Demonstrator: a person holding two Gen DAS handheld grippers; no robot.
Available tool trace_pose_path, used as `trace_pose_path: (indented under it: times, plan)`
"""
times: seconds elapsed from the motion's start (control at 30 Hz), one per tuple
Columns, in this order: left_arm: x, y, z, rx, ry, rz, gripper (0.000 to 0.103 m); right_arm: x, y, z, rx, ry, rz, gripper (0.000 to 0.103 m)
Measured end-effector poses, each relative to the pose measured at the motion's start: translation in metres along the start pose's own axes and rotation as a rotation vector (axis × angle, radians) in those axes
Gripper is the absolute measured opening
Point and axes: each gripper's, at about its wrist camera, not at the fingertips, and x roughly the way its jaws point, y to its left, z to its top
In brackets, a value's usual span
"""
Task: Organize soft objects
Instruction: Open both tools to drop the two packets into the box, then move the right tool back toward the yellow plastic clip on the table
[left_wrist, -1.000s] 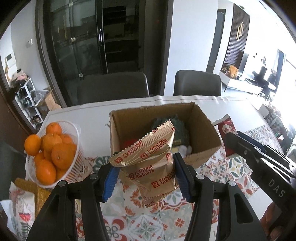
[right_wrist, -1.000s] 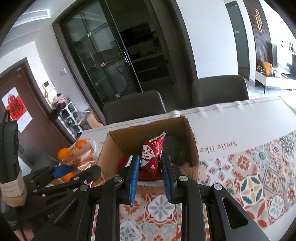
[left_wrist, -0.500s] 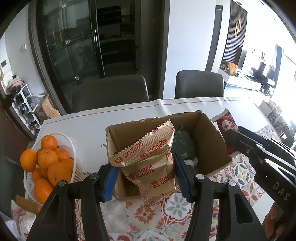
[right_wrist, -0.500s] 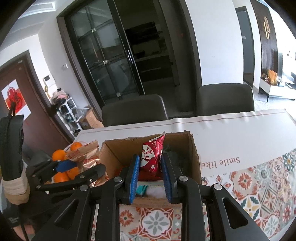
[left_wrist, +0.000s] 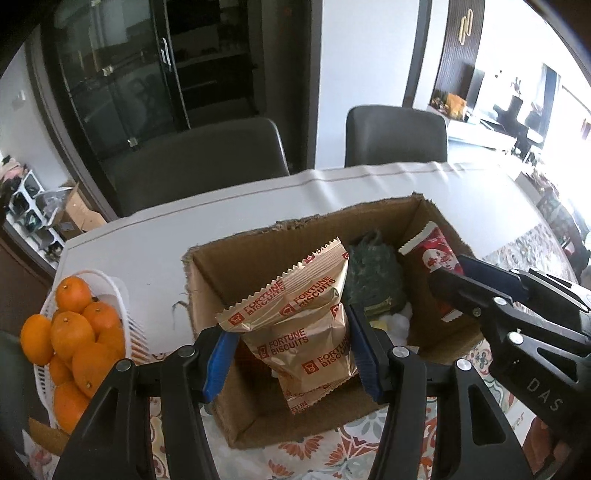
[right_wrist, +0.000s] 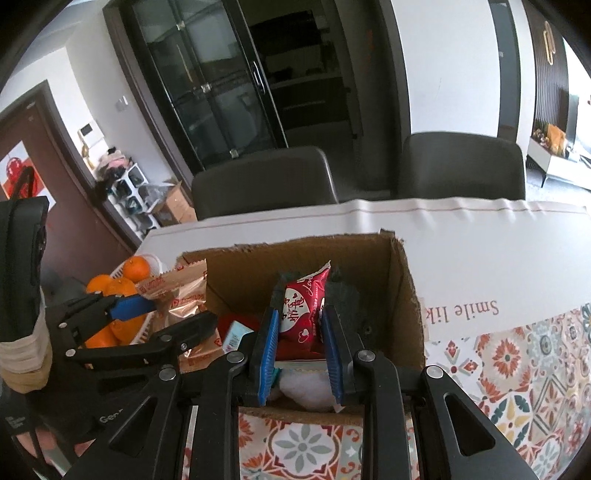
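Left tool (left_wrist: 291, 350): clenched on the gold biscuit packet (left_wrist: 301, 328), lower centre of the left wrist view; blue pads press both sides of the packet.
Gold biscuit packet: held upright over the open cardboard box (left_wrist: 221, 266), its lower end inside the box opening; printed "FORTUNE BISCUITS".
Right tool (right_wrist: 301, 350): clenched on the red snack packet (right_wrist: 303, 314), lower centre of the right wrist view; also seen at the right edge of the left wrist view.
Red snack packet: held upright above the right half of the box, its top corner pointing up and right.
Cardboard box: open, standing on the patterned cloth of the surface (left_wrist: 147, 243); near wall at the lower centre of both views.
Box contents: a dark green soft item (left_wrist: 373, 280) against the far wall, something white (right_wrist: 306, 384) near the front wall, a red item (right_wrist: 240, 321) at the left; details unclear.
Basket of oranges (left_wrist: 70, 332): white, at the left edge of the left wrist view, beside the box and apart from it.
Chairs (left_wrist: 199, 162): two dark ones beyond the far edge of the surface, upper centre.
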Motion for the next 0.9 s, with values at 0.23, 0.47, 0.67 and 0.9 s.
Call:
trace_pose_path:
  times: [0.23, 0.47, 0.67, 0.9]
  plan:
    - [0.012, 0.000, 0.002, 0.022, 0.026, 0.055, 0.080, 0.019, -0.008, 0.001, 0.024, 0.061, -0.039, 0.040]
    - [-0.013, 0.005, -0.011, -0.034, -0.035, 0.164, 0.091, 0.002, -0.008, -0.001, 0.007, 0.023, -0.119, 0.055]
    - [-0.046, 0.006, -0.030, -0.090, -0.103, 0.252, 0.097, -0.019, -0.005, -0.011, 0.006, 0.019, -0.135, 0.062]
    - [-0.090, 0.003, -0.067, -0.132, -0.163, 0.302, 0.102, -0.053, 0.011, -0.034, -0.024, 0.000, -0.123, 0.073]
